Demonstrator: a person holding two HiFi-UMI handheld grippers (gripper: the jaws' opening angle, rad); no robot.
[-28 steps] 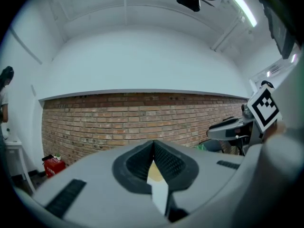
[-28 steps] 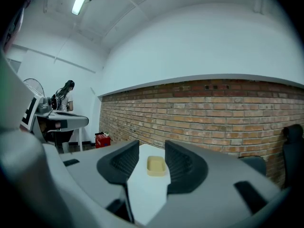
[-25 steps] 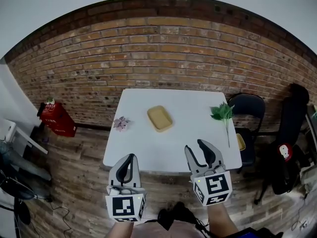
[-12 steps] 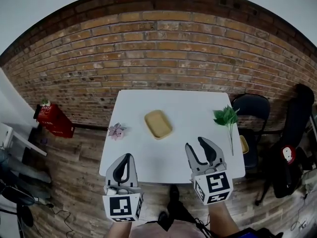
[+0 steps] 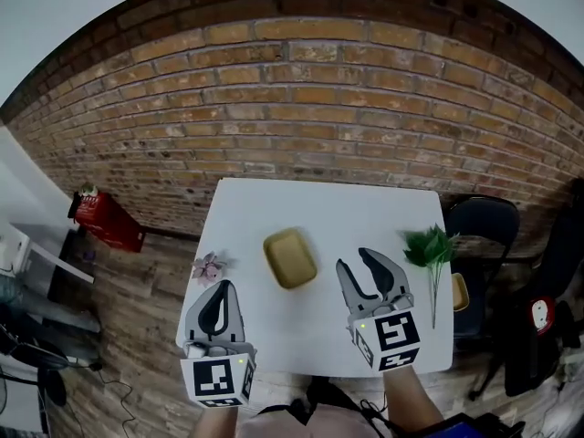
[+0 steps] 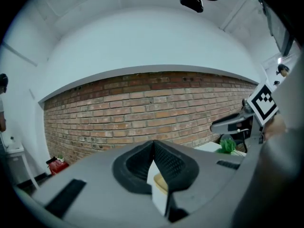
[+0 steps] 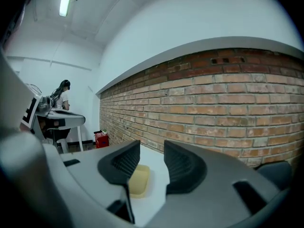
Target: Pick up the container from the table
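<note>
Container [image 5: 290, 257] sits left of right gripper [image 5: 356, 261] (apart).

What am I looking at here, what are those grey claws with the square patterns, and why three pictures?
A person holds a two-jaw gripper in each hand; the patterned cubes are part of them. One picture comes from a camera on the person's head, looking down; the other two from cameras riding on the grippers. On the white table lie a tan container, a pink flower and a green sprig. The left gripper is shut and empty. The right gripper is open, its jaws having just closed a little, with nothing between them. Nothing is held yet.
</note>
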